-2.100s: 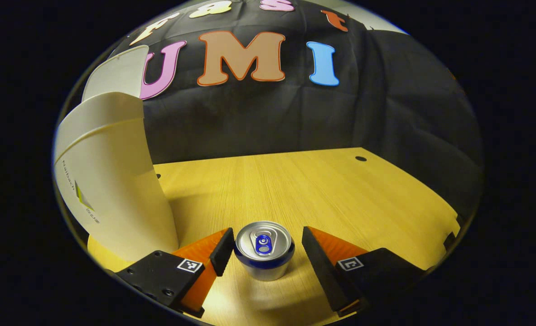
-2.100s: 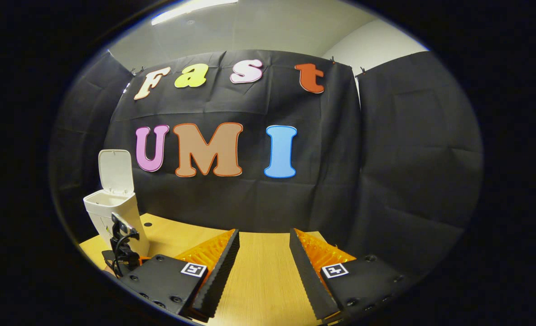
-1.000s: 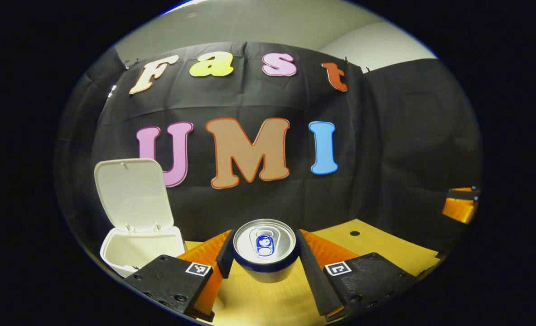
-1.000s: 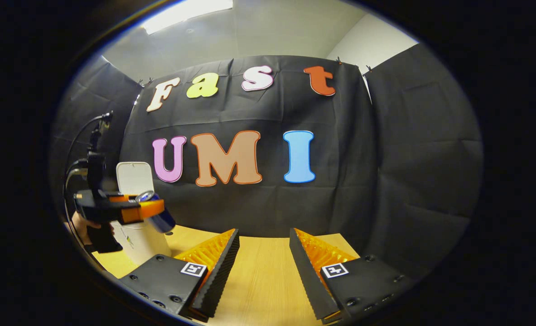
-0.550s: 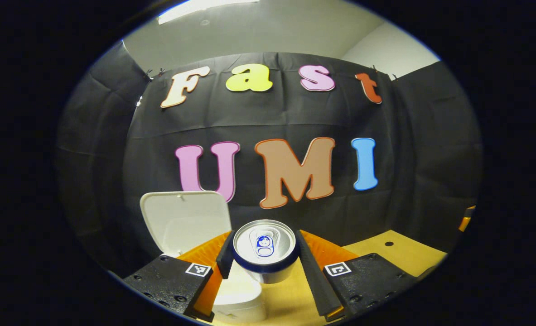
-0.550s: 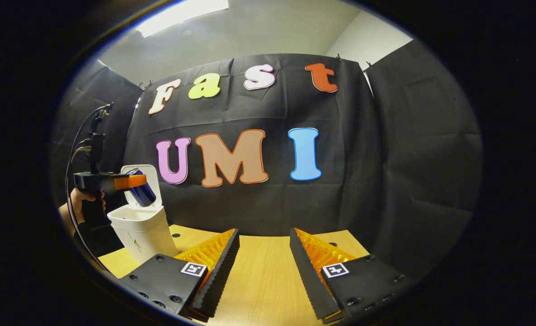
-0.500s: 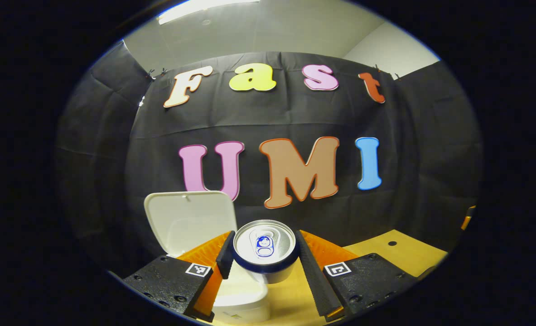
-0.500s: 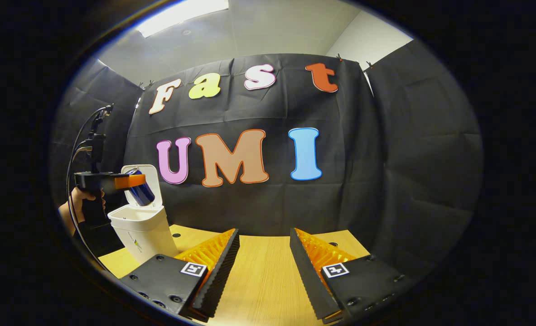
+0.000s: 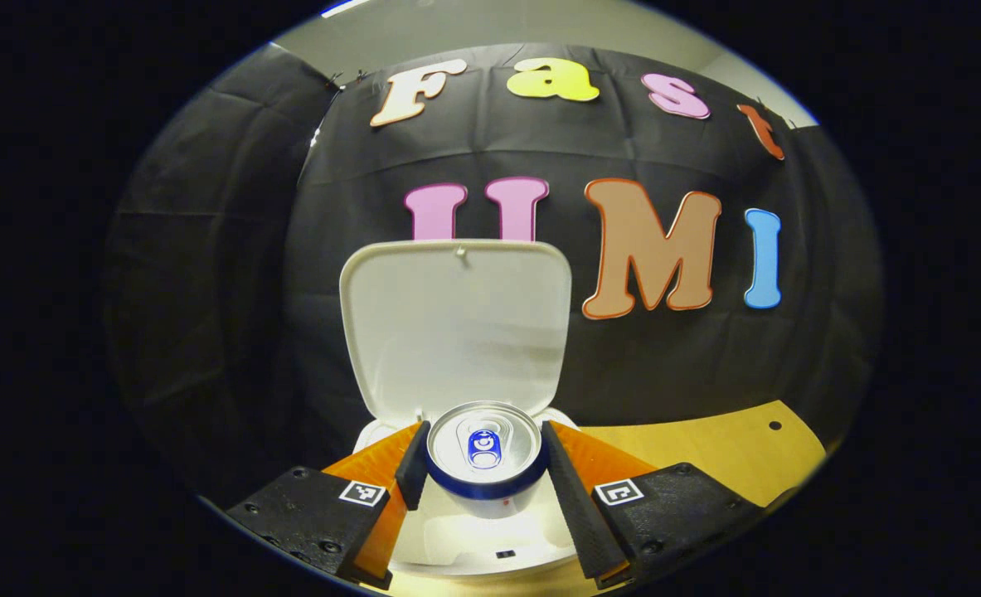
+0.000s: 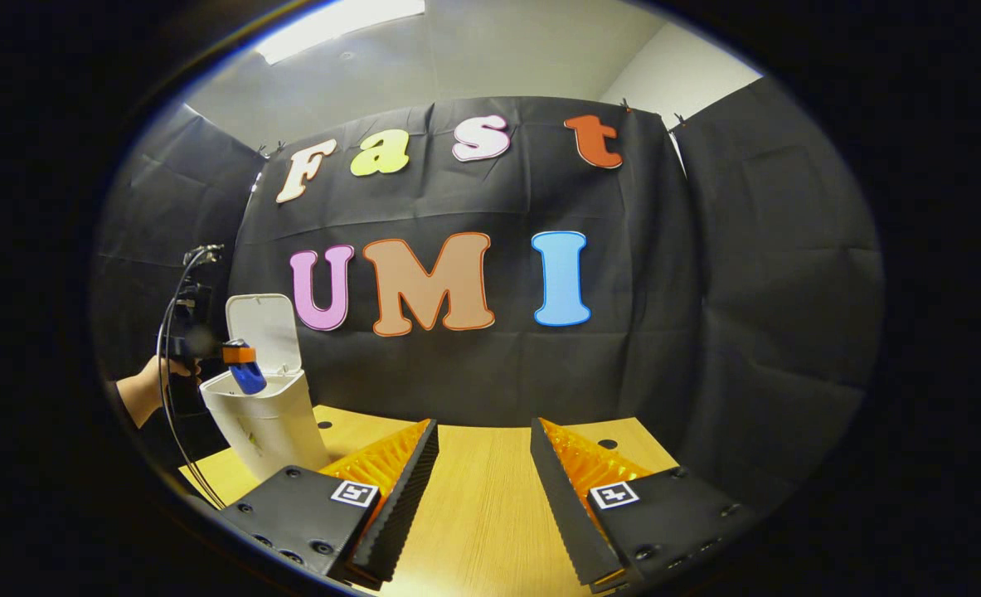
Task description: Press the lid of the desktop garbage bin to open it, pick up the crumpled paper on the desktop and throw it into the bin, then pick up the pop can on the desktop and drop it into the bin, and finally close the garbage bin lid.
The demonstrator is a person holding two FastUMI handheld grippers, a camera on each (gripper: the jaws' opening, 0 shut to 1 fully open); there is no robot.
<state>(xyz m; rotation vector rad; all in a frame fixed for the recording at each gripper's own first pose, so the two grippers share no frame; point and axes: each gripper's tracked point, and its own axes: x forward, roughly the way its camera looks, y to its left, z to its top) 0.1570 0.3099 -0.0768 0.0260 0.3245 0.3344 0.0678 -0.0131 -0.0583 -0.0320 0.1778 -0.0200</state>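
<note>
Left fingers: the left gripper (image 9: 483, 464) is clamped on the can (image 9: 483, 452), one finger on each side.
Can: held above the open mouth of the bin (image 9: 465, 543), not yet let go.
Right fingers: the right gripper (image 10: 480, 485) is apart and holds nothing, over the tabletop (image 10: 473, 514).
Lid: the lid (image 9: 457, 327) stands upright behind the can, so the opening step looks done.
Paper: none on the tabletop; likely binned, though the bin's inside is unclear.
Left to do: drop the can, close the lid.
</note>
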